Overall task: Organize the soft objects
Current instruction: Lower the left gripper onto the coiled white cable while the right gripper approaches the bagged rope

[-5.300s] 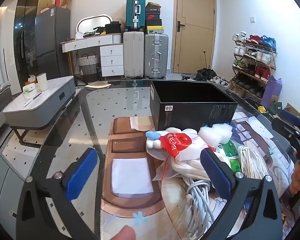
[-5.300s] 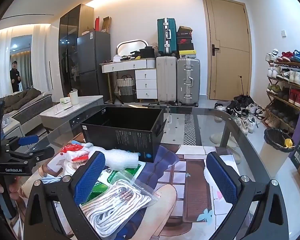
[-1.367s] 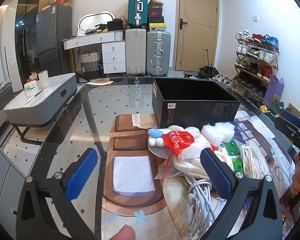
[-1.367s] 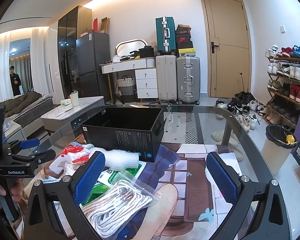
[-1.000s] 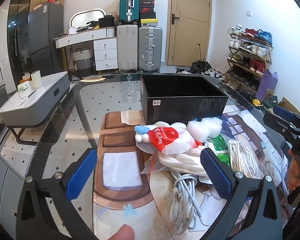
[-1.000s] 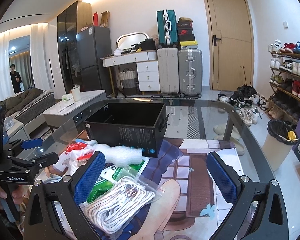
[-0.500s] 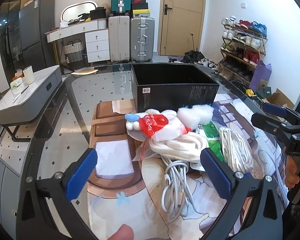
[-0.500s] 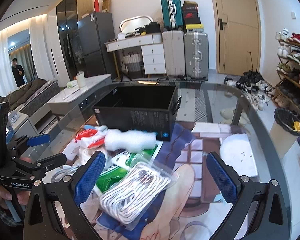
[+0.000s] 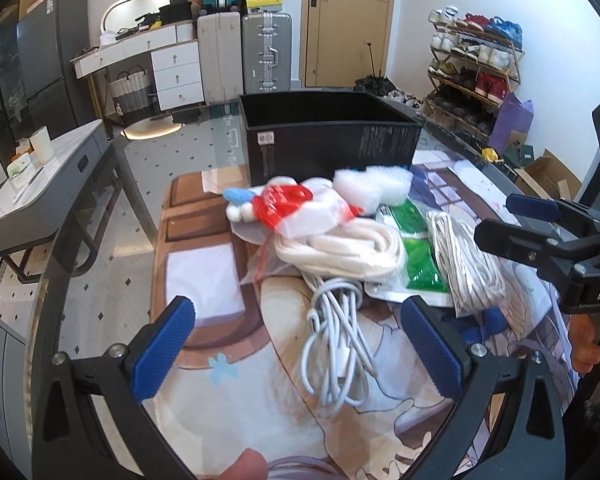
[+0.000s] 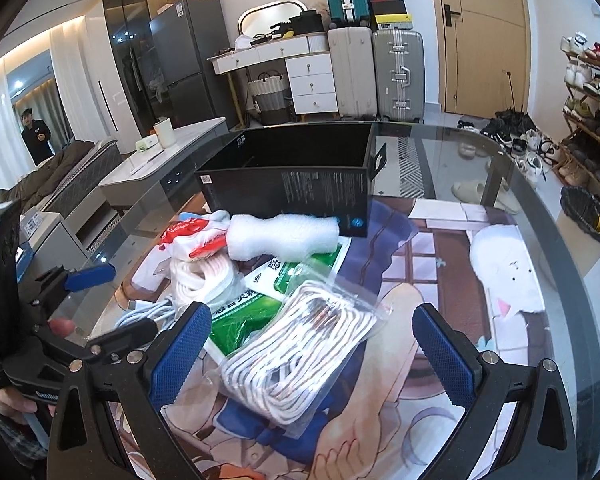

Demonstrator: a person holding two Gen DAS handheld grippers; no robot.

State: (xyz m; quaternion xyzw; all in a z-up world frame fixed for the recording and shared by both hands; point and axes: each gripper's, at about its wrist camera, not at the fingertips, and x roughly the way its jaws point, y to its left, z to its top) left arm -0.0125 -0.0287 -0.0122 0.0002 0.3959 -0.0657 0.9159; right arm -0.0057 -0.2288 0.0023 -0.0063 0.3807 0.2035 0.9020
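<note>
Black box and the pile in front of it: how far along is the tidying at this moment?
Nothing looks done yet: what shows of the black box looks empty. Nothing is in hand; the left gripper and right gripper are both open above the pile. Left to do: the white cable, bagged cord, thick rope coil, foam roll, green packet and red-and-white bag.

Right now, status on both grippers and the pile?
Left gripper and right gripper open, empty. Soft items piled before black box, none inside. Bagged rope beneath right jaws.
</note>
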